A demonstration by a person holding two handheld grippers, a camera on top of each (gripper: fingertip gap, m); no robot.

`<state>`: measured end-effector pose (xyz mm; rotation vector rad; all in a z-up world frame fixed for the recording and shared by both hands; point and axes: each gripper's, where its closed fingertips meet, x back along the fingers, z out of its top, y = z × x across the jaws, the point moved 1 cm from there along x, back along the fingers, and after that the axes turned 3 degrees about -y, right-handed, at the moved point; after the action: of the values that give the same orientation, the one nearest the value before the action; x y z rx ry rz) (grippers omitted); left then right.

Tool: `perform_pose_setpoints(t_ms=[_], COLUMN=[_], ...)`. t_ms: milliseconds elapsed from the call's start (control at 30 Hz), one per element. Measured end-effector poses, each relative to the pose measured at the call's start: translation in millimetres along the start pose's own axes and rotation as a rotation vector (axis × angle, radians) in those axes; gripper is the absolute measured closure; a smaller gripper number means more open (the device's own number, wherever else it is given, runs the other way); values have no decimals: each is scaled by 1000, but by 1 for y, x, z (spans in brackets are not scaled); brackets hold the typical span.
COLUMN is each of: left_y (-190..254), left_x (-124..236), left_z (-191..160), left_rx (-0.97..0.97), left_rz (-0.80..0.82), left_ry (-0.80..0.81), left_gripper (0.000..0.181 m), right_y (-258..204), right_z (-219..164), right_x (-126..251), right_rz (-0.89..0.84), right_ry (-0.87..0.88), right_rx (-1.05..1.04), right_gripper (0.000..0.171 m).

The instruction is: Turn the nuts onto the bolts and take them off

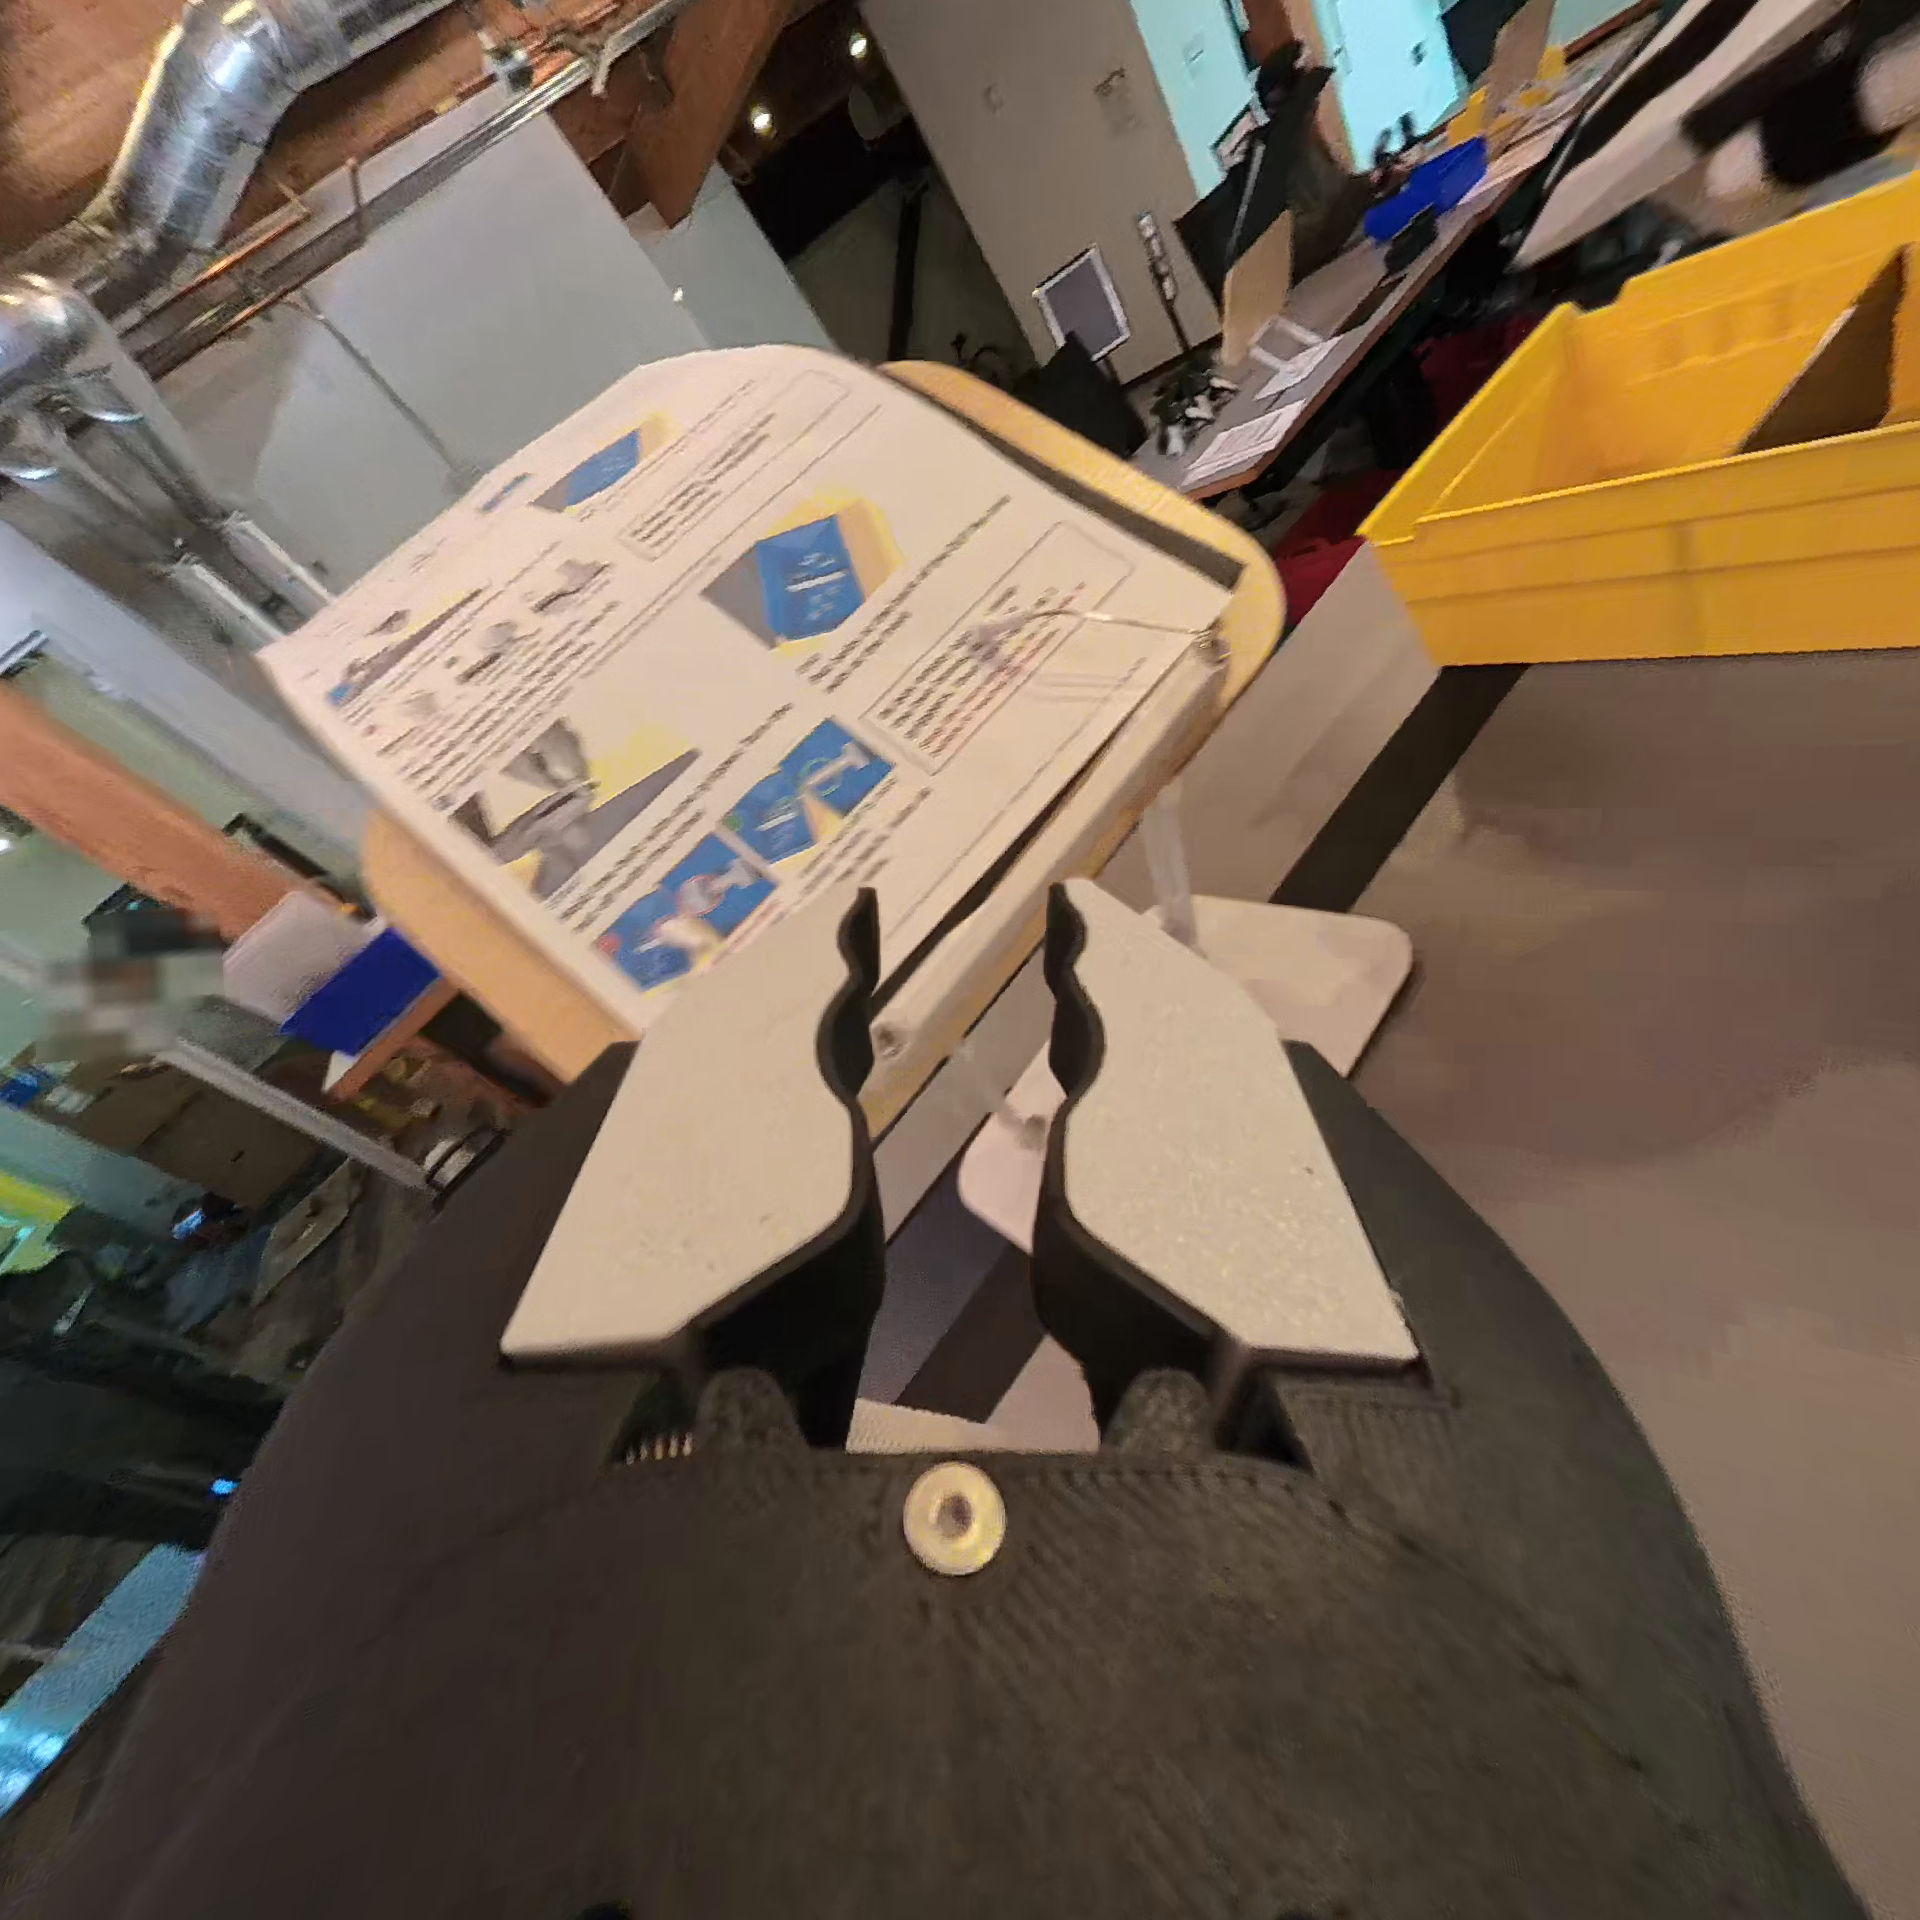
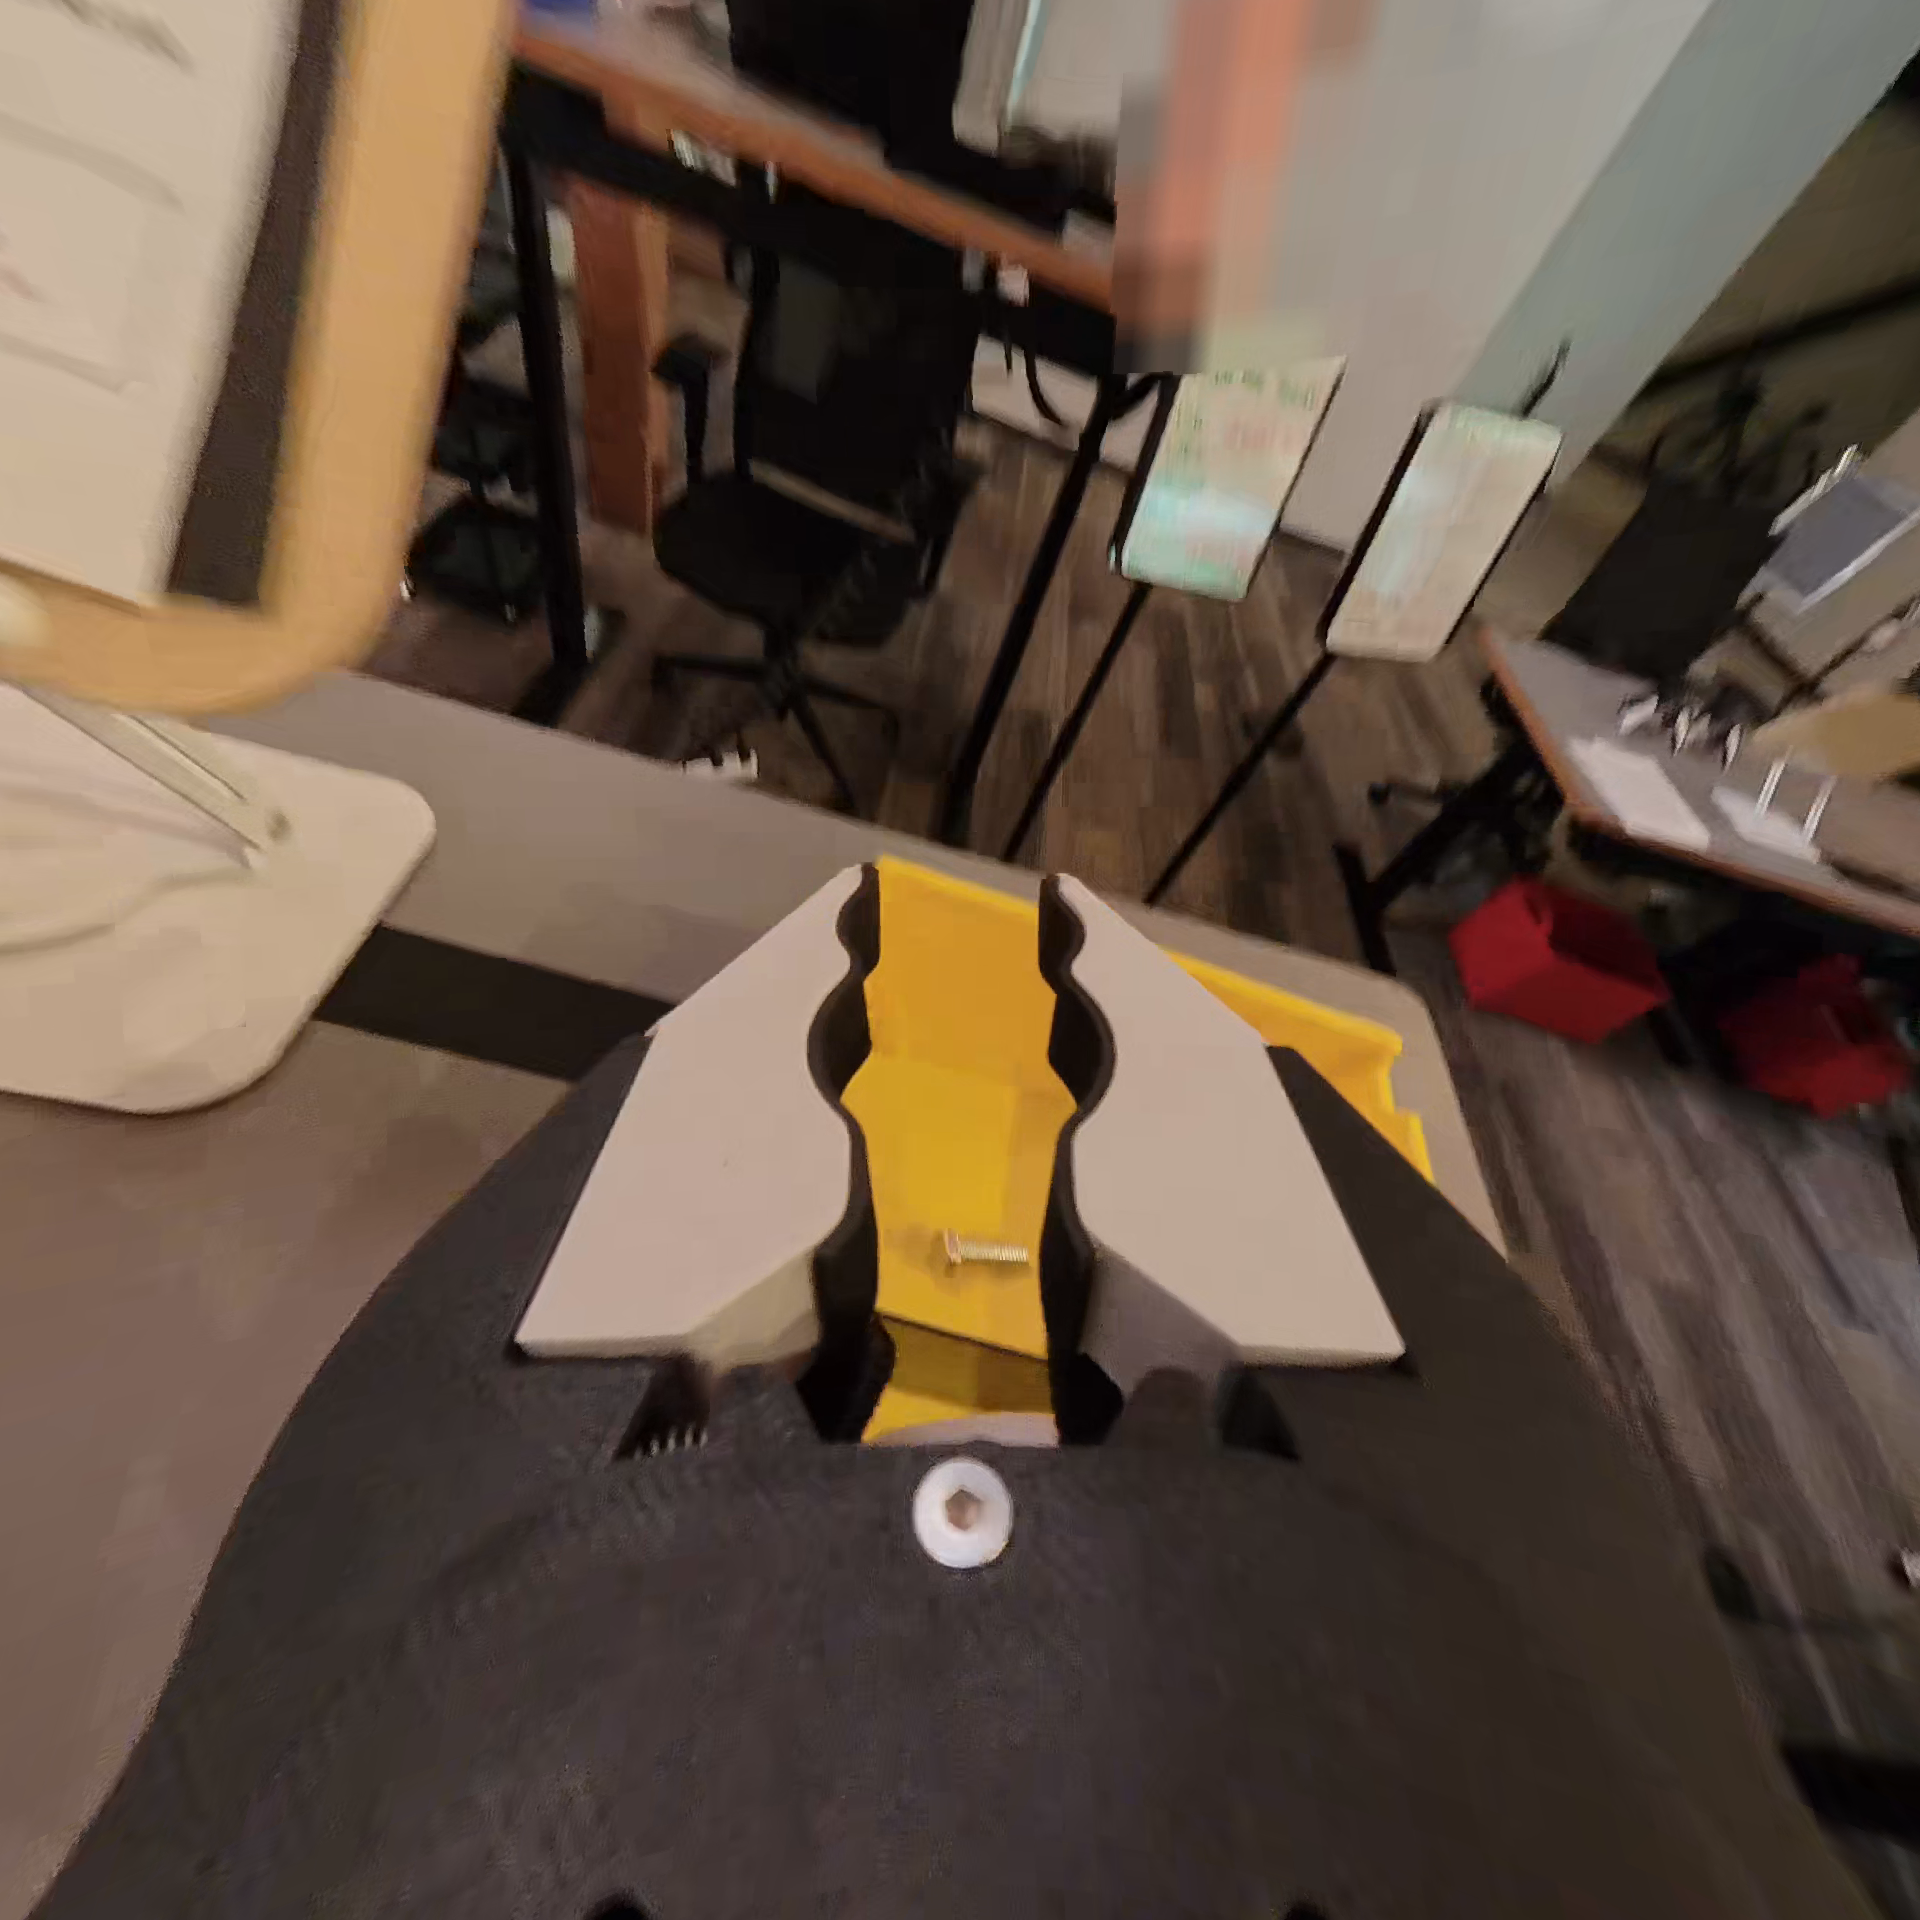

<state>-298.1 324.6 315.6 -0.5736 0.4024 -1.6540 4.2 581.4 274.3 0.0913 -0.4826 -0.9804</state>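
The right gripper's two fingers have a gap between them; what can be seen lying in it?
In the right wrist view, a small silver bolt lies on the floor of the yellow bin, below the open right gripper, untouched.

left claw (image 1: 961, 914) gapes empty before a tilted instruction sheet (image 1: 727, 665), yellow bin (image 1: 1621, 540) off right.

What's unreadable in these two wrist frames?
- Nuts: none visible in either view.
- yellow bin interior: right wrist view, mostly hidden by the right gripper.
- bolt: small; thread detail unclear.
- Instruction sheet: left wrist view, motion-blurred.
- Bin contents: left wrist view, hidden by its wall.
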Motion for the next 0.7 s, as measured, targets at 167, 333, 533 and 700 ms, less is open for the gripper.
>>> perform_pose_setpoints(t_ms=[167,333,533,700], left_y=[-72,-94,-80,-59], left_x=[43,65,73,72], left_z=[-45,-138,-206,-230], left_rx=[40,99,172,188], left_rz=[181,169,73,-40], left_ry=[-129,-480,-715,-805], left_gripper=[153,152,143,137], right_y=[-42,-77,-113,-138], right_z=[44,53,43,37], right_x=[18,17,8,8], right_rz=[53,150,250,384], right_ry=[143,171,135,153], right_rx=[93,119,209,167], right_gripper=[149,149,149,149])
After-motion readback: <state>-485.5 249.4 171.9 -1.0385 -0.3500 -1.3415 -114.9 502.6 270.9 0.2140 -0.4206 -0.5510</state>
